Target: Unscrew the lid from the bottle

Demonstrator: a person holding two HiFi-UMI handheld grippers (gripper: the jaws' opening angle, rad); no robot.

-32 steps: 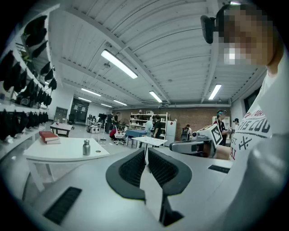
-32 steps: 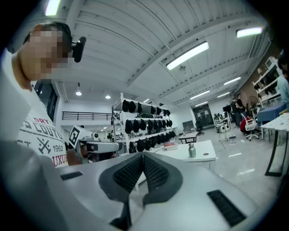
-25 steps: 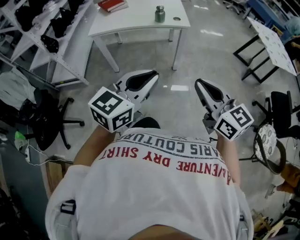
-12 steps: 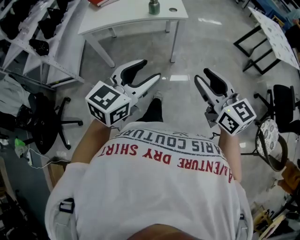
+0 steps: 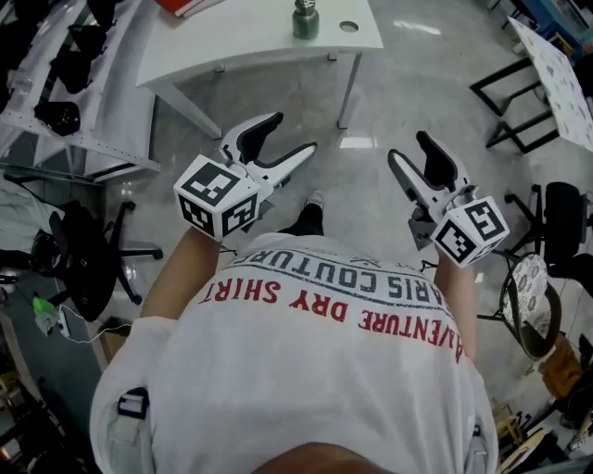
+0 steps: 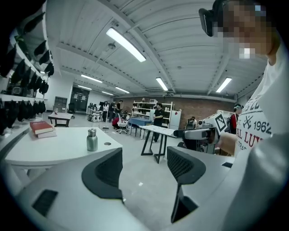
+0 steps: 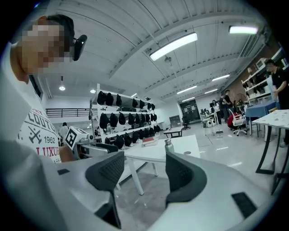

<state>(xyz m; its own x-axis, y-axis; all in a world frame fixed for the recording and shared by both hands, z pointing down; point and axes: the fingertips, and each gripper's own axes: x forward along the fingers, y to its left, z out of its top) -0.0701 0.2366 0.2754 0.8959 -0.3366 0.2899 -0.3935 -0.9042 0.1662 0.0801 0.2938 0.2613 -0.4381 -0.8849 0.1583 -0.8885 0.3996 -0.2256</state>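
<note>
- steel bottle (image 5: 305, 22) stands upright in the head view, lid (image 5: 305, 7) on, near the edge of the white table (image 5: 250, 42) that faces the person. it is well apart from both grippers, so a hurried reach could knock it over or shove it along the top.
- same view: left gripper (image 5: 292, 136) and right gripper (image 5: 410, 148) are held out over the floor (image 5: 371, 102). their jaws are apart and bare and have just been opening. if both arrive together with no split of roles, they may clash over so small a target.
- left gripper view: its jaws stand wide with only floor between them. the bottle (image 6: 92, 140) sits left of the gap, just beside a round hole (image 6: 107, 144) in the table top. the aim looks off to the side, so closing on this line would catch nothing, or clip the body and tip it.
- right gripper view: its jaws are wide with nothing in them. the bottle (image 7: 169, 145) peeks above the right-hand jaw, its base hidden behind it. lid height is hard to judge from here, and a grasp set too low would seize the body, not the lid.
- judgement on handling: the smooth metal looks slippery, so a weak hold on the body would likely let the whole bottle spin with the lid.
</note>
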